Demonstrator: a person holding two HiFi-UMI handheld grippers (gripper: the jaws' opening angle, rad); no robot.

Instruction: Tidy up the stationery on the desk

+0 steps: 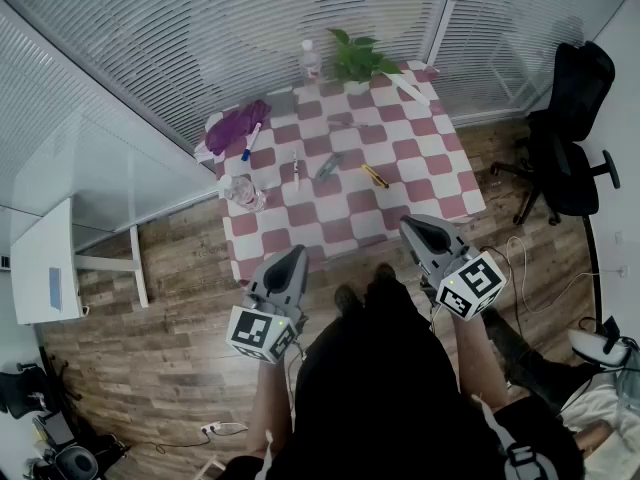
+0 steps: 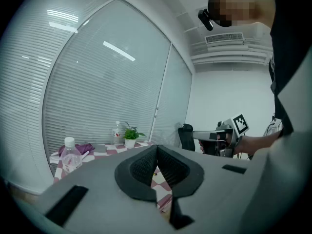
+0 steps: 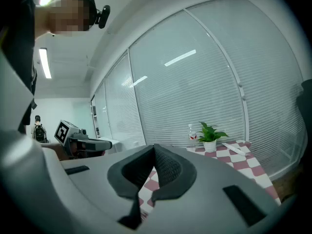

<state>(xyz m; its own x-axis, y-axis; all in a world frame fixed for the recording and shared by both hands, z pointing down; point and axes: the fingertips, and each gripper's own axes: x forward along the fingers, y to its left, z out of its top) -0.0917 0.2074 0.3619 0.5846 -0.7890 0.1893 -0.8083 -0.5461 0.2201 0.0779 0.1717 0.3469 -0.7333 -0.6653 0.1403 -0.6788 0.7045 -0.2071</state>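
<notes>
In the head view I stand short of the desk [image 1: 345, 230], with my left gripper [image 1: 291, 257] and right gripper [image 1: 418, 225] held out level, their tips over its near edge. The stationery lies well ahead of both: a pen [image 1: 296, 169], a yellow piece [image 1: 375, 175], and a marker [image 1: 250, 141] beside the purple pouch [image 1: 234, 127]. Nothing is gathered, so I judge this the start. Next I must lean in and open up over the nearest piece.

The left gripper view shows my jaws pressed together, empty, with a bottle [image 2: 71, 155] ahead-left (the pens sit too low to show here).

The right gripper view shows jaws likewise closed on nothing, with the plant [image 3: 210, 135] far ahead-right.
</notes>
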